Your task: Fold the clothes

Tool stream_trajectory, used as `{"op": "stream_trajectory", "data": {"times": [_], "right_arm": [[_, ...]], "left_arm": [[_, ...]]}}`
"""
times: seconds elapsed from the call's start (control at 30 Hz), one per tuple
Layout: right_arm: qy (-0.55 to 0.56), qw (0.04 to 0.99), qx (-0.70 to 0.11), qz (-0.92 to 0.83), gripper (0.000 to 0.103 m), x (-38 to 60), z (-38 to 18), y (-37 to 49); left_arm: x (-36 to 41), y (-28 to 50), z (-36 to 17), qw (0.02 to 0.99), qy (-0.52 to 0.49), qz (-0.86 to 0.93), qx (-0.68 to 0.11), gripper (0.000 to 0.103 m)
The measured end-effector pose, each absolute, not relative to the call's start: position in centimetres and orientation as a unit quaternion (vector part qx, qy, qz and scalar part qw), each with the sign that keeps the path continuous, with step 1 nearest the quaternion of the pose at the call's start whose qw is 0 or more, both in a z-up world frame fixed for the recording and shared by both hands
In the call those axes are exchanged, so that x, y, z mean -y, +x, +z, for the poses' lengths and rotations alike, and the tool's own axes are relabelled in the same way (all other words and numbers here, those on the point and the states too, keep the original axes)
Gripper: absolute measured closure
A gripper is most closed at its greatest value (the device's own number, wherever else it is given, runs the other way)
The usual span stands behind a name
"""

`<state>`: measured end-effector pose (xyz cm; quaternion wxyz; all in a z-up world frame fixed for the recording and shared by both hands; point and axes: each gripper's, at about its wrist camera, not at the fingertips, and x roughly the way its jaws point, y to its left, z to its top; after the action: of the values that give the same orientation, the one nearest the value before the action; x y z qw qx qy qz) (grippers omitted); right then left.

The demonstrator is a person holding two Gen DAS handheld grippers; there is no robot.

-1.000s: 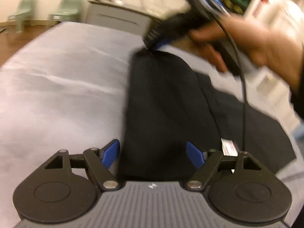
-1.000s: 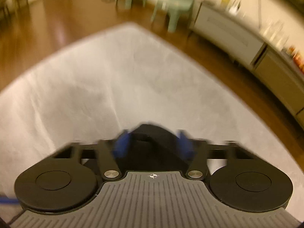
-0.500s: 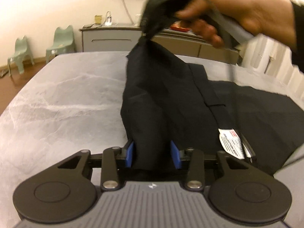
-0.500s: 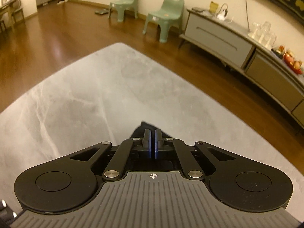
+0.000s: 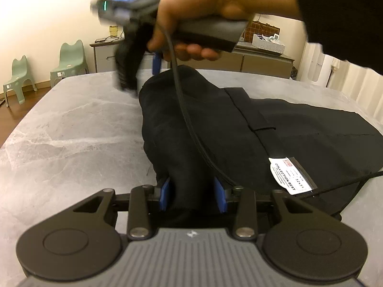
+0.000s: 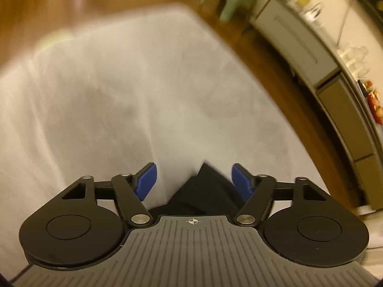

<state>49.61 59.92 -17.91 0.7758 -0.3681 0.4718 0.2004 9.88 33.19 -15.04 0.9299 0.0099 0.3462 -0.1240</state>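
Observation:
A black garment (image 5: 203, 131) with a white label (image 5: 290, 175) lies across the grey marble table (image 5: 71, 131). My left gripper (image 5: 192, 196) is shut on a thick fold of its near end, with both blue pads pressing the cloth. A hand holds my right gripper (image 5: 142, 71), blurred, just above the garment's far end. In the right wrist view, the right gripper (image 6: 194, 179) has its jaws opening. A corner of the black cloth (image 6: 203, 191) lies loose between the pads, closer to the right one.
A black cable (image 5: 186, 110) hangs from the right gripper across the garment. Two green chairs (image 5: 69, 59) and a long sideboard (image 5: 263, 59) stand beyond the table's far edge, on a wooden floor (image 6: 47, 4). Bare table spreads to the left of the garment.
My right gripper went from shut on the lifted far end of the cloth to open; that end has dropped onto the table. The left gripper closed on the near fold and has kept it.

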Motion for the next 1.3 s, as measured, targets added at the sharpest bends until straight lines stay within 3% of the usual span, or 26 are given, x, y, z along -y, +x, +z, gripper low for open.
{"op": "stream_trajectory", "data": {"times": [0.03,0.07,0.13,0.27,0.47,0.5,0.57,0.6,0.63,0.67,0.7,0.77,0.8,1.03,1.3], "right_arm": [[-0.395,0.759,-0.482,0.188,0.086,-60.1,-19.0,49.9],[-0.413,0.749,-0.486,0.182,0.085,-60.0,-19.4,50.0],[-0.424,0.747,-0.474,0.192,0.096,-59.5,-18.6,49.7],[-0.362,0.817,-0.409,0.182,0.103,-58.1,-14.2,50.4],[-0.247,0.885,-0.369,0.138,0.103,-55.7,-10.6,52.7],[-0.231,0.892,-0.365,0.133,0.099,-55.2,-10.4,52.7],[-0.212,0.883,-0.388,0.157,0.079,-54.7,-10.9,52.1],[-0.207,0.874,-0.404,0.176,0.046,-54.5,-11.4,51.9],[-0.21,0.86,-0.422,0.195,0.021,-54.6,-12.2,51.5],[-0.225,0.841,-0.442,0.217,0.017,-54.9,-13.5,51.2],[-0.248,0.823,-0.456,0.229,0.02,-55.4,-15.0,50.8],[-0.303,0.799,-0.473,0.212,0.064,-56.3,-18.3,50.3],[-0.316,0.796,-0.476,0.201,0.094,-56.4,-19.3,50.4],[-0.294,0.85,-0.409,0.152,0.097,-55.2,-16.3,51.8],[-0.128,0.919,-0.354,0.121,0.096,-49.6,-11.6,51.7]], "left_arm": [[-33.3,9.8,-15.0,0.93,0.008,-0.125,-0.347,0.066],[-33.4,9.8,-15.0,0.929,0.005,-0.126,-0.347,0.066],[-33.5,9.7,-14.9,0.928,0.002,-0.132,-0.348,0.066],[-33.1,9.4,-15.2,0.925,0.005,-0.144,-0.352,0.067],[-32.7,9.5,-15.8,0.922,0.012,-0.145,-0.358,0.068],[-32.8,9.5,-15.8,0.923,0.009,-0.145,-0.357,0.068],[-32.8,9.4,-15.8,0.923,0.011,-0.145,-0.357,0.068],[-32.8,9.4,-15.8,0.923,0.011,-0.145,-0.357,0.068],[-32.9,9.4,-15.7,0.922,0.011,-0.145,-0.358,0.068],[-32.9,9.4,-15.7,0.922,0.01,-0.145,-0.358,0.068],[-33.0,9.4,-15.7,0.922,0.01,-0.144,-0.359,0.067],[-33.1,9.4,-15.6,0.923,0.011,-0.141,-0.359,0.065],[-33.1,9.3,-15.5,0.923,0.013,-0.138,-0.358,0.064],[-33.3,8.6,-14.2,0.924,-0.012,-0.145,-0.354,0.065],[-32.7,8.2,-13.9,0.924,-0.002,-0.146,-0.354,0.065]]}}
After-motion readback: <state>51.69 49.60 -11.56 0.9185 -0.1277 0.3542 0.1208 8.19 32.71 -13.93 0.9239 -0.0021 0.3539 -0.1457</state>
